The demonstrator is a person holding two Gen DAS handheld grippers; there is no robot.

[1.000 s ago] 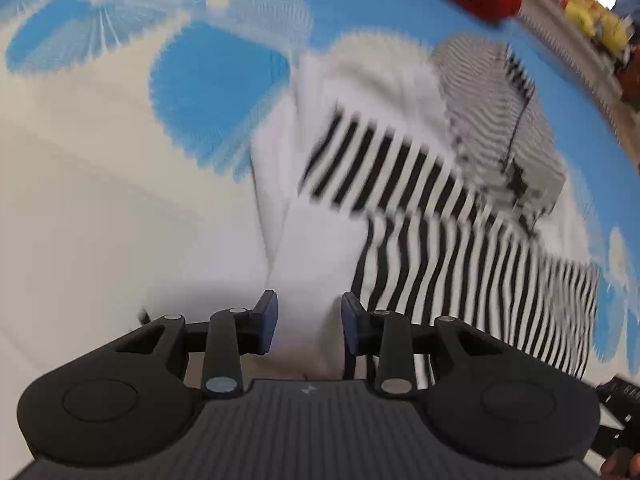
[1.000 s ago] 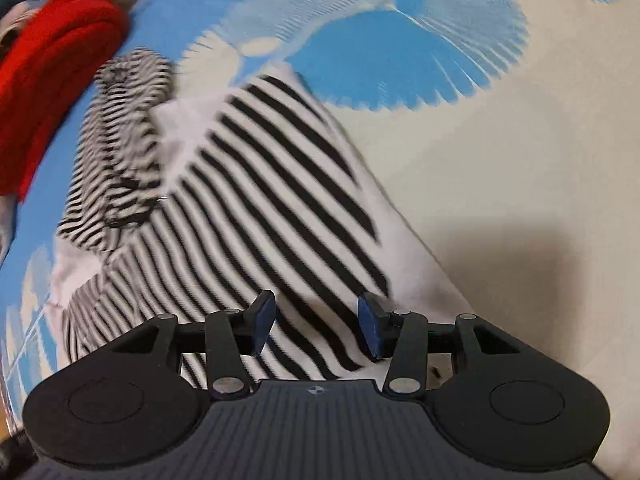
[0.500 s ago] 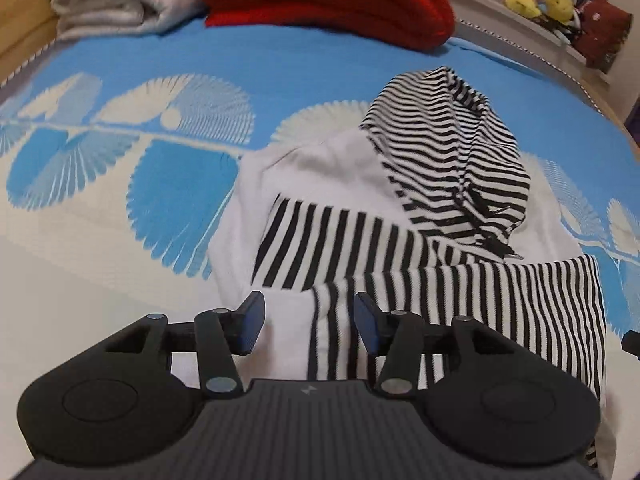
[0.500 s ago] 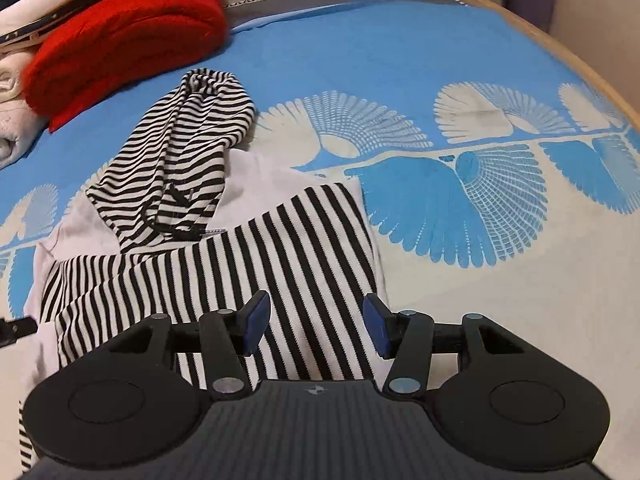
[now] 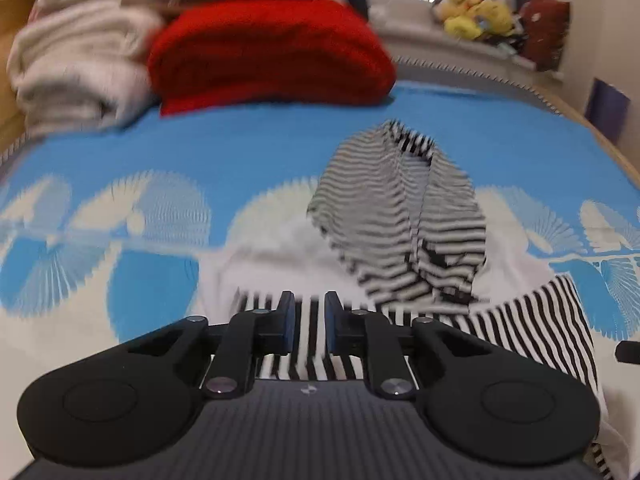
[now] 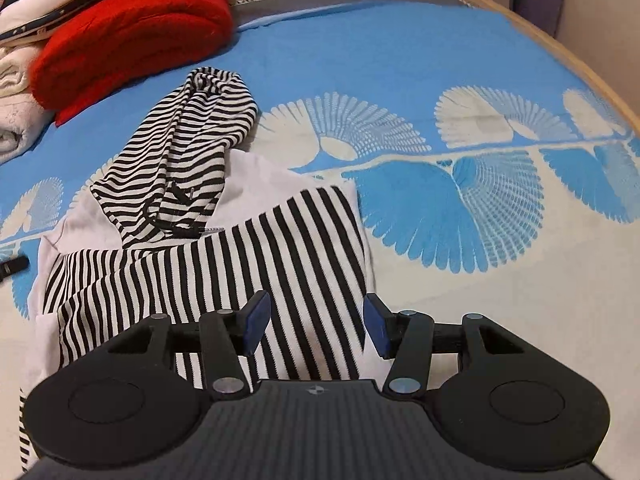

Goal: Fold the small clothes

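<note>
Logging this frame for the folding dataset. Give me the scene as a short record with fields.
surface: bed cover, blue with cream fan pattern
garment: striped hoodie, lying flat, sleeves folded across the white body
hood: hood spread out at the far end, toward the pile
left gripper: left gripper, jaws narrowly apart, over the hoodie's near edge, gripping nothing
right gripper: right gripper, jaws wide apart, above the striped sleeve
background: red knit and white blanket piled at the far end

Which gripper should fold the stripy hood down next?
Probably the left gripper: the hood lies straight ahead of its narrowly open jaws. The right gripper, open wide, is over the striped sleeve, with the hood well off to its left.
</note>
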